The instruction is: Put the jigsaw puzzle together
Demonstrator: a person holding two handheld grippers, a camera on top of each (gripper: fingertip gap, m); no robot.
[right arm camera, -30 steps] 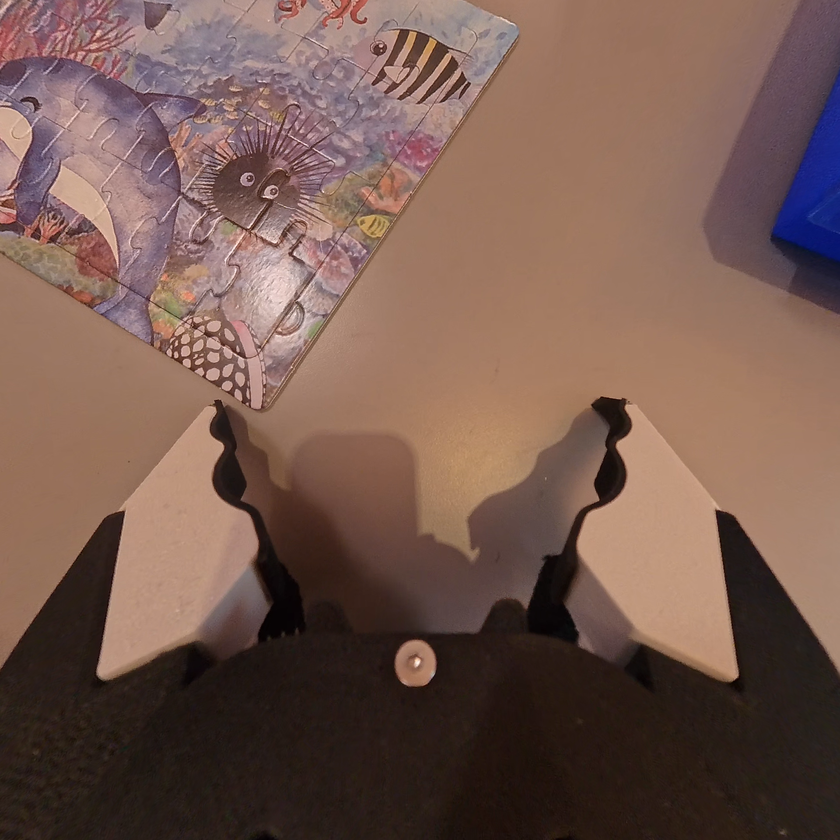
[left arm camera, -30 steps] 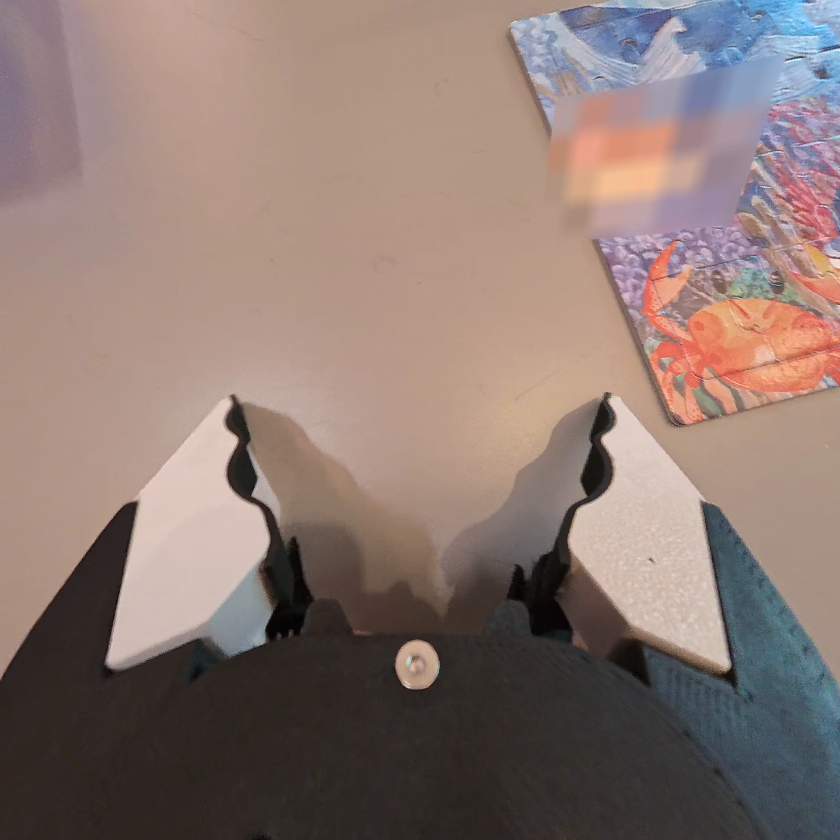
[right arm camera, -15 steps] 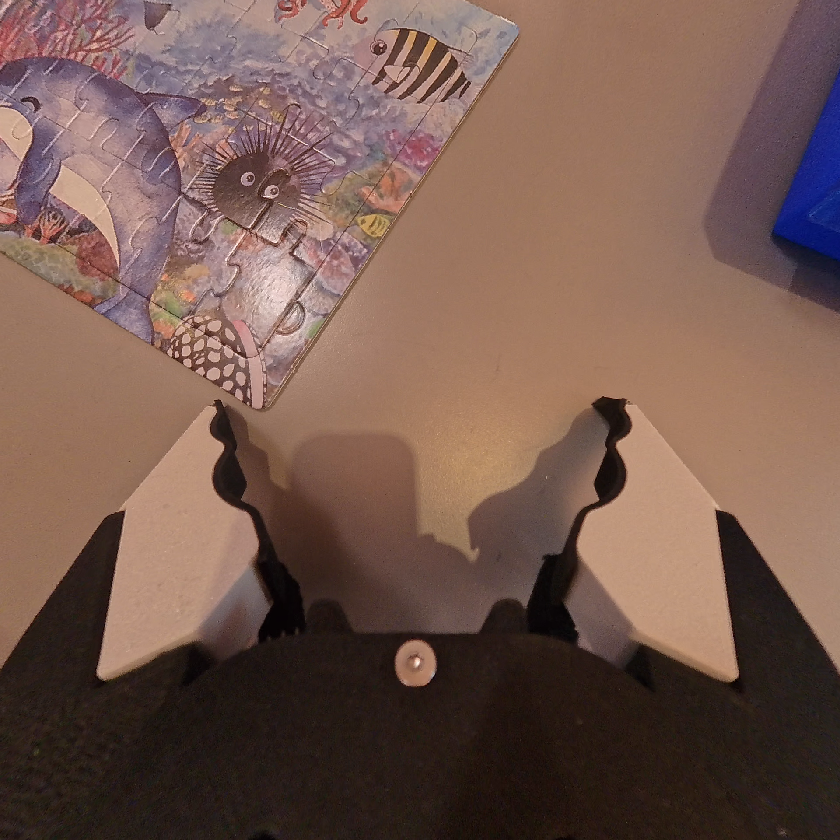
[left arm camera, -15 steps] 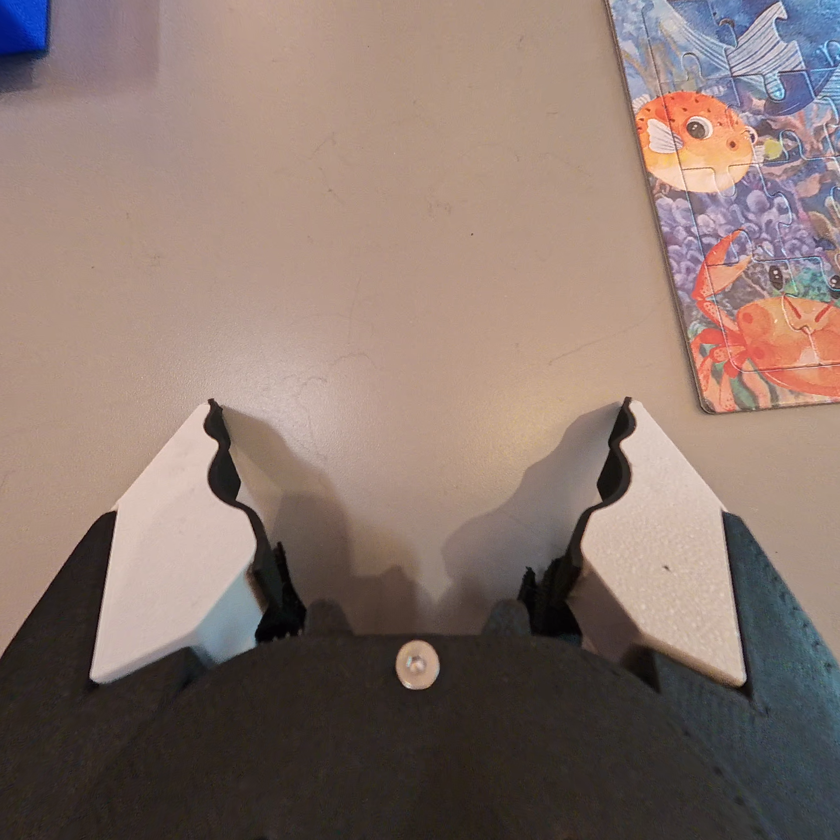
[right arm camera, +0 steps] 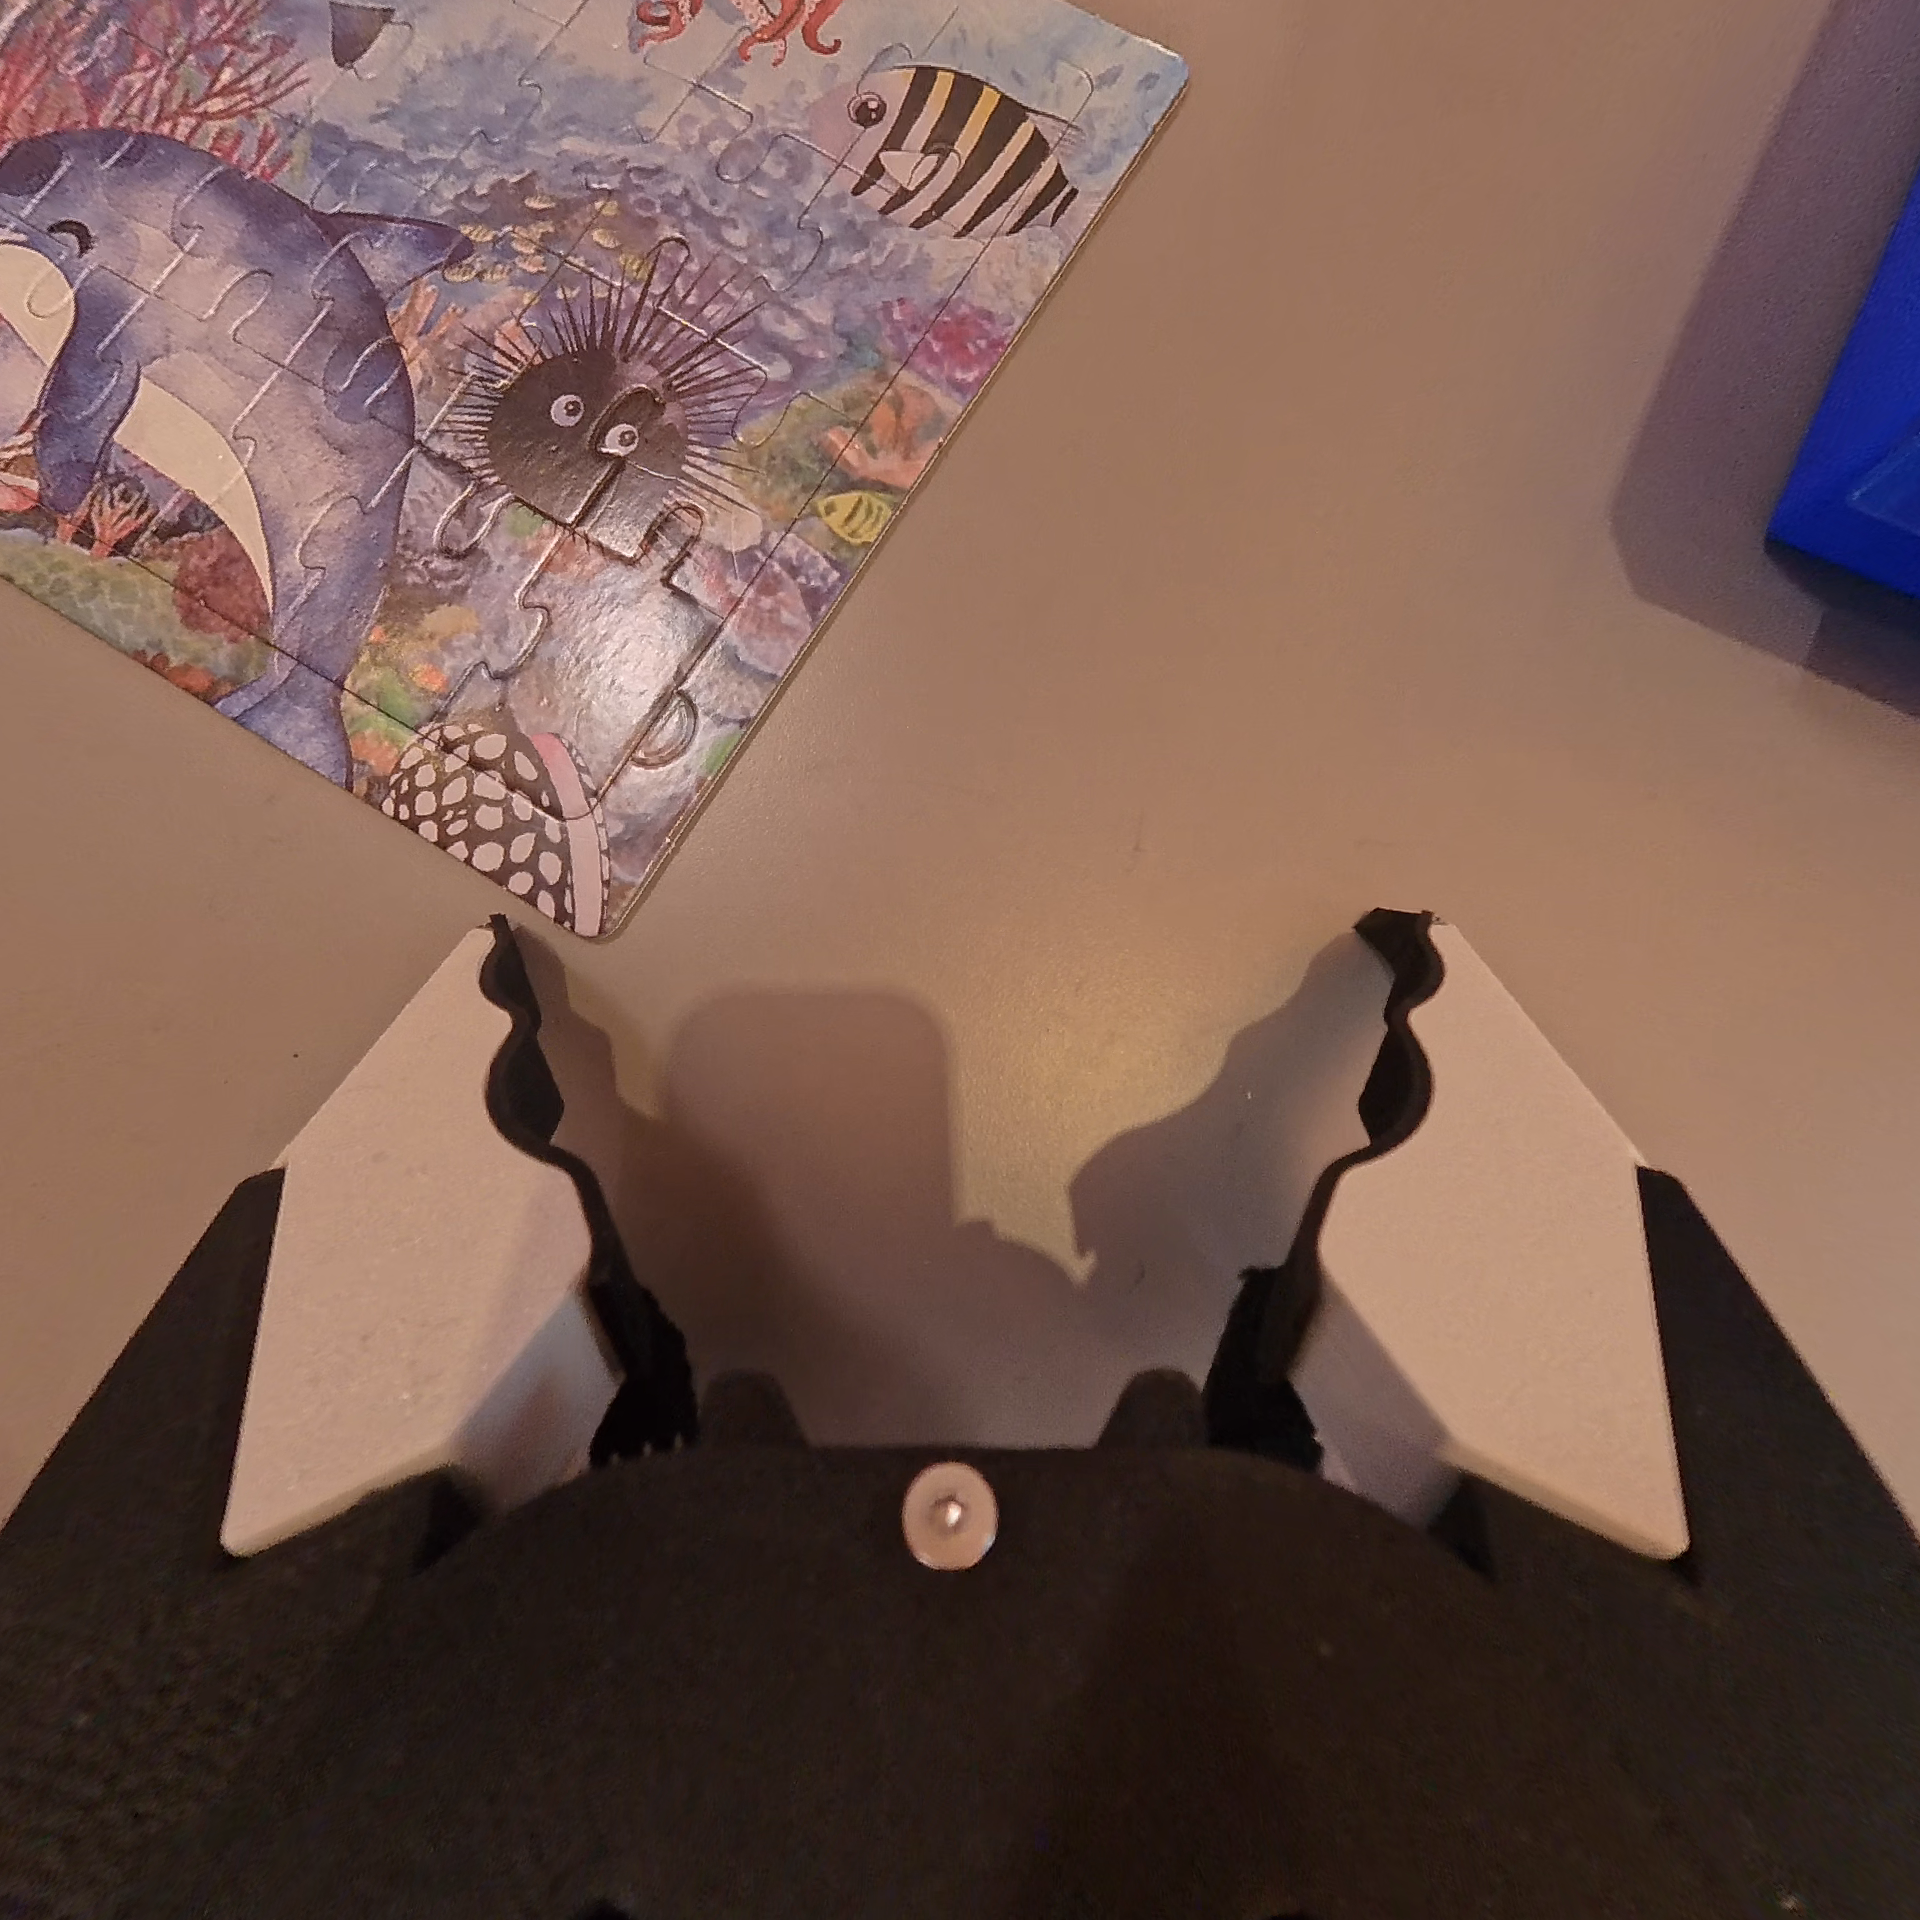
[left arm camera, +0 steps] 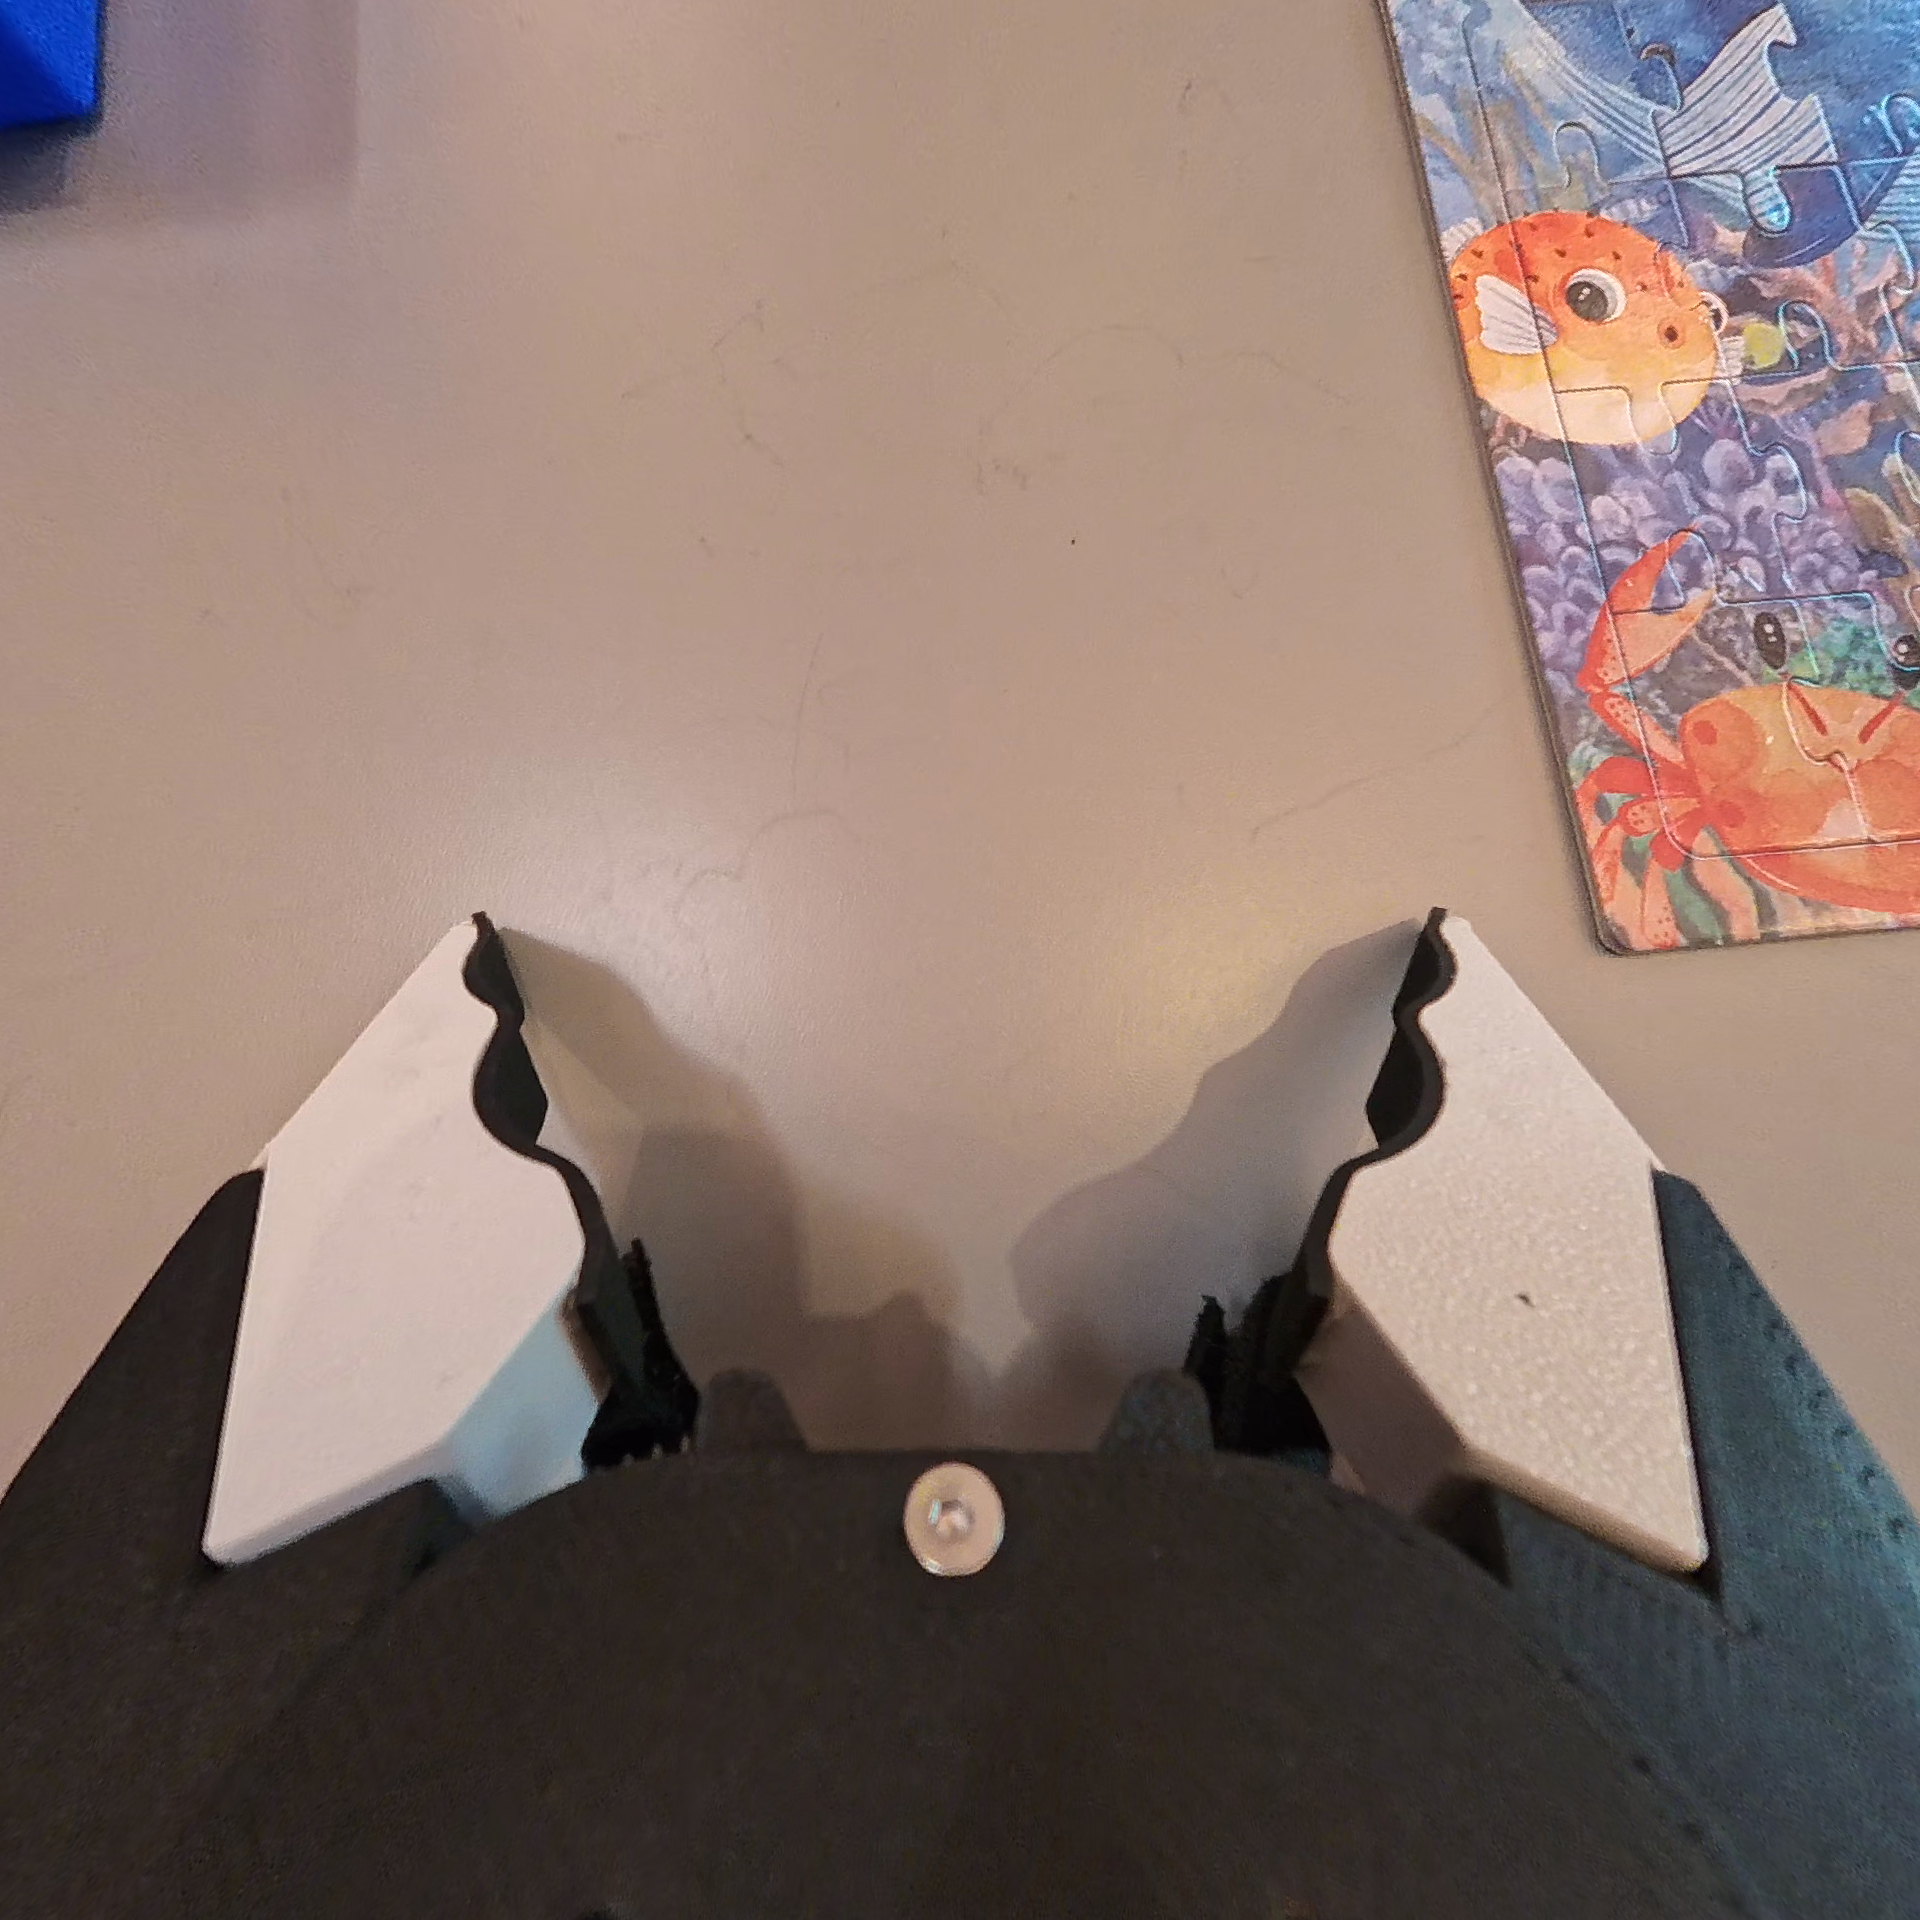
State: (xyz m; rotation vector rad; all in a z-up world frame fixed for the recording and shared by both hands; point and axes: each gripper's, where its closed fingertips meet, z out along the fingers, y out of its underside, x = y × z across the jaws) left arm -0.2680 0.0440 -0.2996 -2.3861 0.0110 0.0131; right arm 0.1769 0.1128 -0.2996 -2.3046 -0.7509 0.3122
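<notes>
On my left wrist view, the left gripper (left arm camera: 956,920) has its two white fingers (left arm camera: 395,1226) spread wide, with nothing between them but bare beige table (left arm camera: 831,520). Their shadows fall on the table surface just below. The jigsaw puzzle (left arm camera: 1704,499) lies flat at the far right of this view, well apart from my right fingertip; I can see its near left corner with an orange crab (left arm camera: 1766,790), and an orange pufferfish (left arm camera: 1558,322) farther up. The pieces I can see there sit locked together. At the far left edge a blue object (left arm camera: 42,73) pokes into view, too cropped for me to tell what it is.

On my right wrist view, the right gripper (right arm camera: 956,925) is likewise spread wide and holds nothing. The jigsaw puzzle (right arm camera: 582,395) lies at the far left, turned at an angle, its near corner just beside the tip of my left finger (right arm camera: 416,1195); I cannot tell whether they touch. On this part I see a purple dolphin (right arm camera: 239,343), a black spiny sea urchin (right arm camera: 592,416), a striped fish (right arm camera: 956,156) and a spotted shell (right arm camera: 499,821) at the near corner. A blue object (right arm camera: 1860,416) lies at the far right edge, well apart from the puzzle, casting a shadow on the table (right arm camera: 1299,520).
</notes>
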